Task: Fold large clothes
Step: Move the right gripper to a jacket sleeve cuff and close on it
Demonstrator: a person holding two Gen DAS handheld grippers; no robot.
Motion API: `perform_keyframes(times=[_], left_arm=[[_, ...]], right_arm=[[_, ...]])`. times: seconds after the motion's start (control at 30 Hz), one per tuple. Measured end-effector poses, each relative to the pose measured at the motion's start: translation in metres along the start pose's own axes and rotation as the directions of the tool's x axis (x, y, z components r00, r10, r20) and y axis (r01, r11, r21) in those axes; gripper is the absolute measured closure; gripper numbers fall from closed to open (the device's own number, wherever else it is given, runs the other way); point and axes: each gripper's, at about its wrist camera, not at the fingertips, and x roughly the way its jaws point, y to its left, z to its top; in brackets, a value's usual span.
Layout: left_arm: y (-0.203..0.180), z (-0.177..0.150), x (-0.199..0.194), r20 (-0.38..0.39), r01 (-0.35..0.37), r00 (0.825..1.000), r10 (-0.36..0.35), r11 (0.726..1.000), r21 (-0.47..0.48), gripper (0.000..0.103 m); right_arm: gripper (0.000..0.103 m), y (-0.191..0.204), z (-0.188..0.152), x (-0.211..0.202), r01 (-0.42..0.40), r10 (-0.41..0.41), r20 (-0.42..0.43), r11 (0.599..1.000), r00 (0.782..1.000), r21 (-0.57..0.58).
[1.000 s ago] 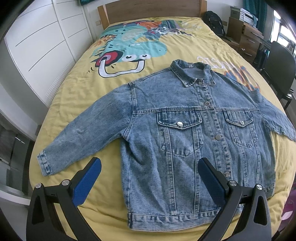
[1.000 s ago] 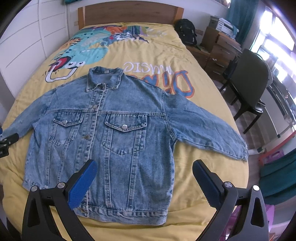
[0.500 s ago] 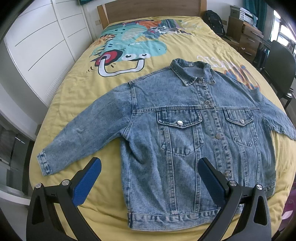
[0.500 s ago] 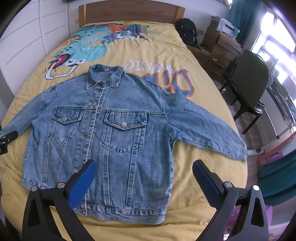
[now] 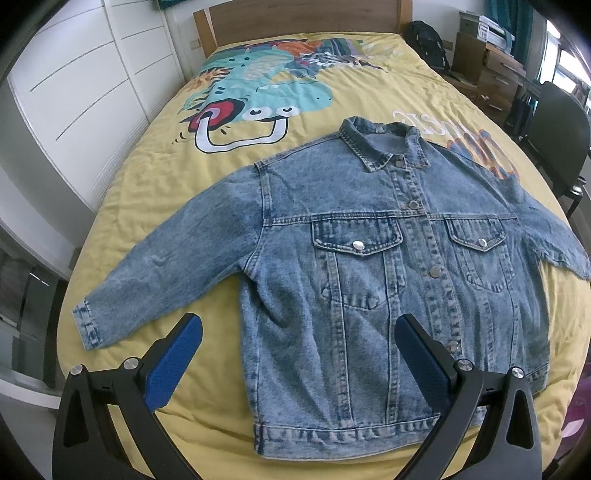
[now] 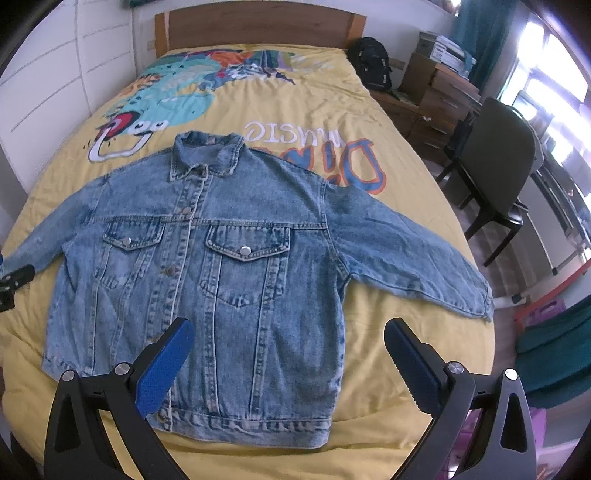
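Note:
A blue denim jacket lies flat and buttoned, front up, on the yellow bedspread, collar toward the headboard and both sleeves spread out sideways. In the right wrist view the same jacket fills the middle, its right sleeve reaching the bed's edge. My left gripper hovers open above the jacket's lower left part near the hem, nothing between its blue pads. My right gripper hangs open above the hem's right half. The left gripper's tip shows at the far left of the right wrist view.
A wooden headboard stands at the far end. White wardrobe doors run along the left. On the right are a dark chair, wooden drawers and a black backpack. The bed's edge drops off close on both sides.
Both views have shifted slightly; the jacket sits a little lower and nearer in the right wrist view. Both grippers stay open and the jacket has not moved.

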Motion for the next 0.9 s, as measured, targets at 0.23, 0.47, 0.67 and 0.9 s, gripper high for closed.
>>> perform_keyframes(times=[0.23,0.47,0.67,0.9], left_arm=[[0.001,0.013,0.011,-0.006,0.015,1.0,-0.015,1.0,-0.005,0.001],[0.011,0.03,0.037,-0.033,0.012,0.999,-0.014,0.999,-0.032,0.001],[0.017,0.042,0.064,-0.059,0.011,0.998,-0.014,0.999,-0.045,0.001],[0.02,0.052,0.085,-0.076,0.005,0.997,-0.01,0.998,-0.064,0.001]], right_arm=[[0.0,-0.043,0.005,0.015,-0.018,0.011,0.053,0.992,0.999,0.124],[0.0,-0.135,0.013,0.061,0.048,-0.067,0.056,0.956,0.996,0.29],[0.0,-0.229,0.0,0.127,0.133,-0.123,-0.053,0.872,0.991,0.472],[0.0,-0.307,-0.027,0.192,0.224,-0.123,-0.2,0.738,0.972,0.636]])
